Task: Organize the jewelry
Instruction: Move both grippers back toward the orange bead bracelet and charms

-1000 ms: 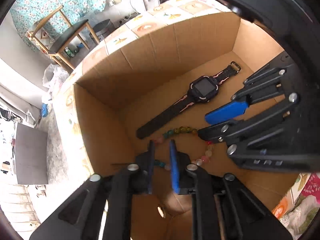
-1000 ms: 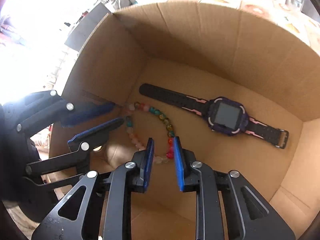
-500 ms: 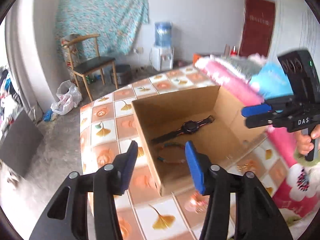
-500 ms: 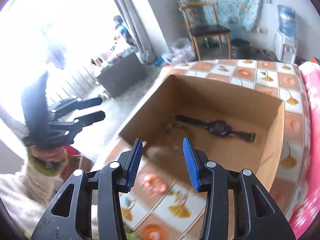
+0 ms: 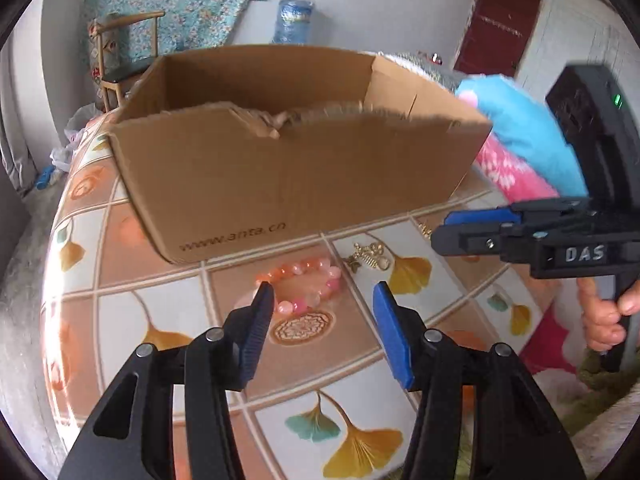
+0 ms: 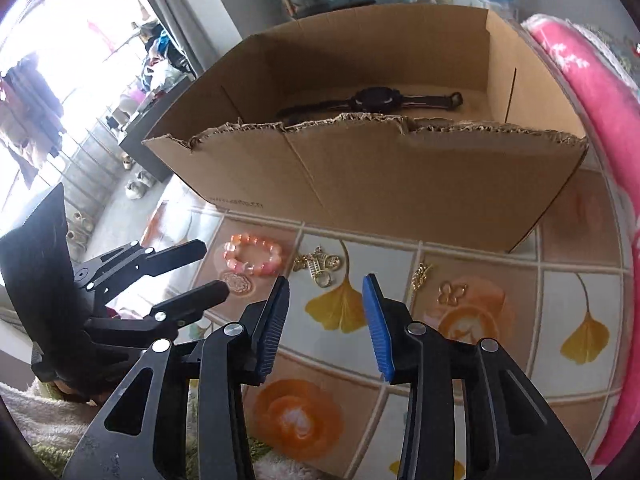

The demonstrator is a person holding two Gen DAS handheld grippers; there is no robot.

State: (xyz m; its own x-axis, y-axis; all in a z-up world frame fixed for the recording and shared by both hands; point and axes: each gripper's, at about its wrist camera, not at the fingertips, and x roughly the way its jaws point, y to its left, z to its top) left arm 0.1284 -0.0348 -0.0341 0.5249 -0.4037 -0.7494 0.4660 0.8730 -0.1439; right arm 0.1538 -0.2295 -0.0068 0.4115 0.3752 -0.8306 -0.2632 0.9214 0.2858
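The cardboard box stands on the tiled tabletop with a torn, ragged near rim; a watch already lies inside on its floor. Its near wall is tall, so anything carried in low could catch on that rim and drop outside.

In front of the box, between its near wall and the tabletop's near edge, lie the loose pieces. The pink bead bracelet lies just ahead of the left gripper, whose jaws are released and empty. A pinch on one bead could let the round beads roll out of the pads.

The right gripper holds nothing, with its jaws closing on air above the tile. Near it lie a gold charm cluster, a gold chain piece and a small gold clover-shaped piece. These are thin and flat, so the pads may skid over them or nudge them aside. The two grippers work close together and could collide.
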